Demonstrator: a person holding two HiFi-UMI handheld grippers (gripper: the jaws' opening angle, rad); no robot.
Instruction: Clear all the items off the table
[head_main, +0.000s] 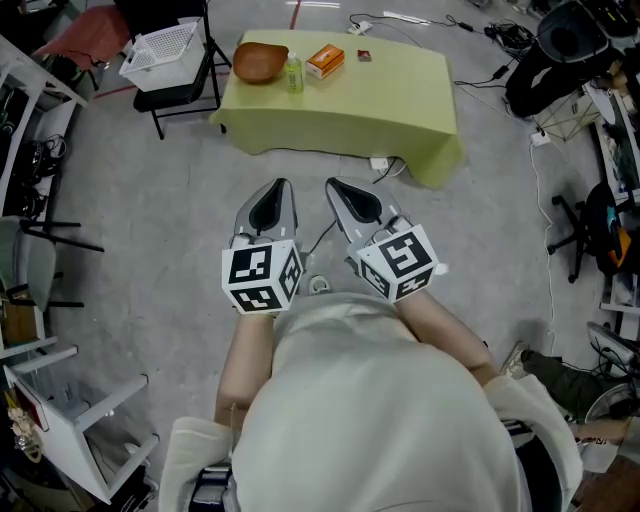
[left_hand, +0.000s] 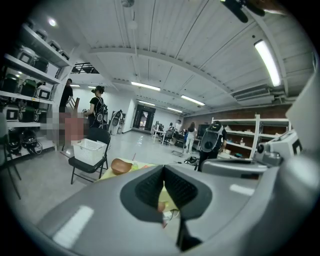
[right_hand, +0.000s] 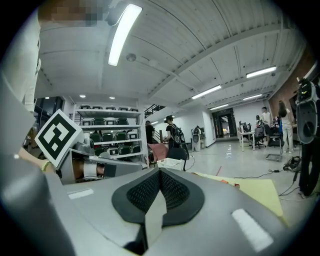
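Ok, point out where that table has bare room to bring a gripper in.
The right half of the table, beyond the small dark item, is bare, as is the near strip in front of the things. Crowded: the far left end, where bowl, bottle and orange box sit close together.

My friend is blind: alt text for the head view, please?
Seen from above, a person holds a grey left claw and right claw, both shut and empty, toward a yellow-green cloth-covered table carrying a brown wooden bowl, small green bottle and orange box.
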